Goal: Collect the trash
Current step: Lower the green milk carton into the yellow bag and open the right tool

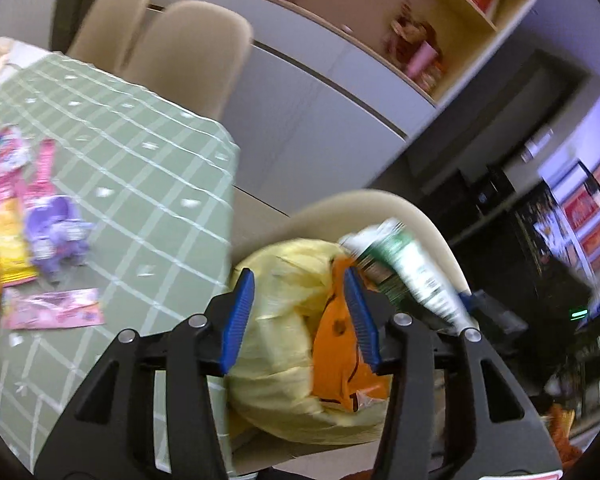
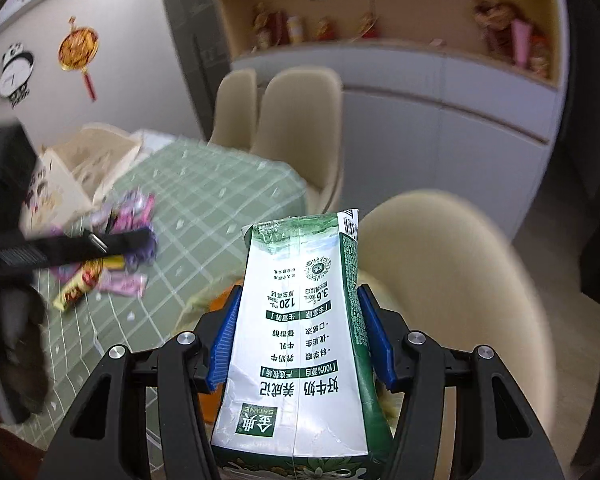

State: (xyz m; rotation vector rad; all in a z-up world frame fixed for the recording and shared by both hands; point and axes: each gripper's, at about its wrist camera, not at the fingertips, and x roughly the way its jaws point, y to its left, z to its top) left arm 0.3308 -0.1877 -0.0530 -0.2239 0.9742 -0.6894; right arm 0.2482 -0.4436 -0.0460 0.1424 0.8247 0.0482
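A yellow trash bag (image 1: 276, 360) sits on a cream chair (image 1: 420, 216) beside the table, with an orange wrapper (image 1: 336, 344) in its mouth. My left gripper (image 1: 298, 276) hangs open just above the bag; the orange wrapper lies under its right finger and nothing is pinched between the pads. My right gripper (image 2: 299, 292) is shut on a green-and-white milk carton (image 2: 300, 320), held upside down over the same chair (image 2: 440, 272). In the left wrist view the carton (image 1: 412, 268) appears at the bag's right rim. Several snack wrappers (image 1: 56, 228) lie on the table.
The table wears a green checked cloth (image 1: 148, 128), with wrappers (image 2: 128, 216) heaped near a cream box (image 2: 84, 160). Two more cream chairs (image 2: 292, 128) stand at the far side. White cabinets and shelves (image 2: 420, 120) line the wall behind.
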